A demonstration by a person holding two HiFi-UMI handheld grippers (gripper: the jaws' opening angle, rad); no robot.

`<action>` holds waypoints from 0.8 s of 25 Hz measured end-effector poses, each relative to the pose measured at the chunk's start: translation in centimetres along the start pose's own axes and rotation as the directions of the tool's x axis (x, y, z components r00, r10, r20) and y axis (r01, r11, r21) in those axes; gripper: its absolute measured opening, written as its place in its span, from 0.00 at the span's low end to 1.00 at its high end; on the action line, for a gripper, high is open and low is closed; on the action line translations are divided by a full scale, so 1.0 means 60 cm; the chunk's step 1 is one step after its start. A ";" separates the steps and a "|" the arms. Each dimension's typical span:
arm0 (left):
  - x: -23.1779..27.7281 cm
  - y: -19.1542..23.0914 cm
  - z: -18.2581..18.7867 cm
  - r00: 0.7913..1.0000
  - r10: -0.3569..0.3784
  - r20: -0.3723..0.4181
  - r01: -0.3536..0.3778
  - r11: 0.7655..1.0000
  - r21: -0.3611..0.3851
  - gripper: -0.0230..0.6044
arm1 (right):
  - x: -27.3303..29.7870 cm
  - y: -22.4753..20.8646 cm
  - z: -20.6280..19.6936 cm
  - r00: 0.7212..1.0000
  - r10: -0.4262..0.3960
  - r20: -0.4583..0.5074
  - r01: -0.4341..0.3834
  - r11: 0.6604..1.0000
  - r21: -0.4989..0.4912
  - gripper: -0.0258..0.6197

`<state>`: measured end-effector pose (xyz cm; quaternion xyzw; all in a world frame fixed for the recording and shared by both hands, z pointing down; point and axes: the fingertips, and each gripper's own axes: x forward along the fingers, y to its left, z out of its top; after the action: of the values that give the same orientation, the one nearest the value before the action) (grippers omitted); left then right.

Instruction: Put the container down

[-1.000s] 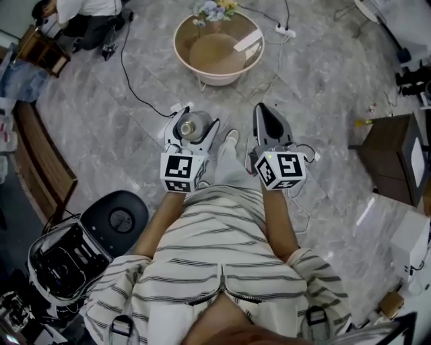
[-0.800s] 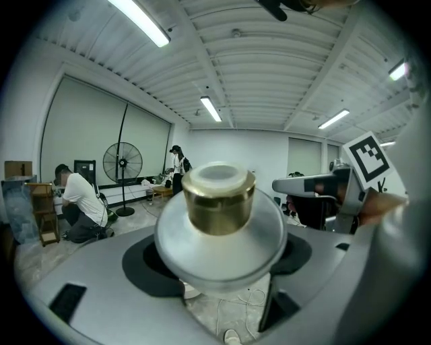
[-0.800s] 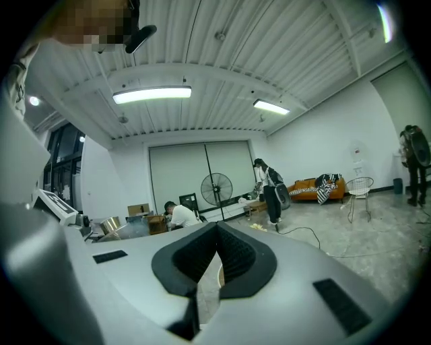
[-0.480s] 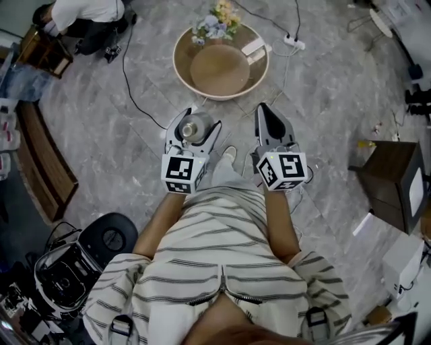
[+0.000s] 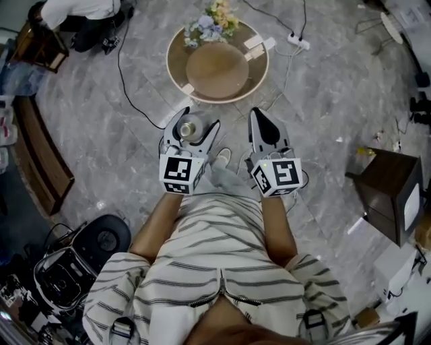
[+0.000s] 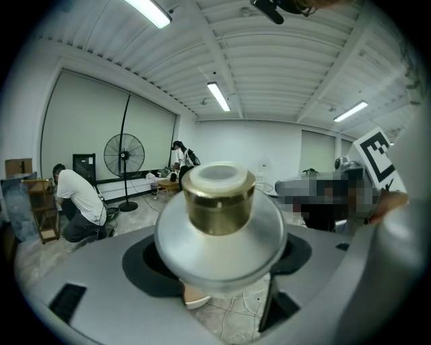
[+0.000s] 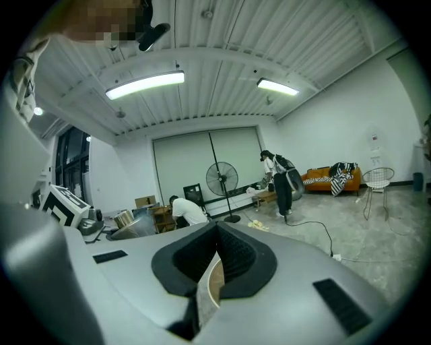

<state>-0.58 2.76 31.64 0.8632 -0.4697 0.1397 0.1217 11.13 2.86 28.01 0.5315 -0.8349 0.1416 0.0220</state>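
Observation:
The container (image 5: 190,127) is a round silver vessel with a gold cap; my left gripper (image 5: 195,120) is shut on its body and carries it upright above the marble floor. In the left gripper view the container (image 6: 219,215) fills the space between the jaws, cap on top. My right gripper (image 5: 258,114) is level with the left one, jaws shut to a point with nothing in them. Both point toward a round wooden table (image 5: 176,75) just ahead. In the right gripper view (image 7: 214,232) the pads meet, and a slice of that table shows below them.
On the table's far edge stand flowers (image 5: 212,20) and small white items (image 5: 259,45). Cables and a power strip (image 5: 298,42) lie on the floor beyond. A dark cabinet (image 5: 387,192) is at right, a wooden bench (image 5: 40,168) at left, a crouching person (image 5: 81,12) at top left.
Both grippers have moved forward together toward the round table, which now lies closer in front of them. The left grip on the container is unchanged, and the right jaws stay shut.

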 end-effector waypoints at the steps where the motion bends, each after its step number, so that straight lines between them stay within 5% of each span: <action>1: 0.008 0.003 -0.004 1.000 0.002 -0.010 -0.002 1.000 -0.005 0.56 | 0.006 -0.003 -0.006 1.000 0.004 -0.009 -0.004 1.000 -0.002 0.05; 9: 0.068 0.056 -0.022 0.999 0.003 -0.041 -0.004 1.000 -0.022 0.56 | 0.082 -0.031 -0.045 0.998 0.006 -0.064 -0.005 1.000 0.014 0.05; 20: 0.181 0.134 -0.123 0.994 -0.001 -0.106 -0.001 1.000 -0.020 0.56 | 0.194 -0.075 -0.161 0.990 0.013 -0.139 -0.008 1.000 0.030 0.05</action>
<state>-2.69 -7.42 42.97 0.8533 -0.4639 0.1805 0.1553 9.01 -6.66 40.42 0.5161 -0.8319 0.1909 0.0718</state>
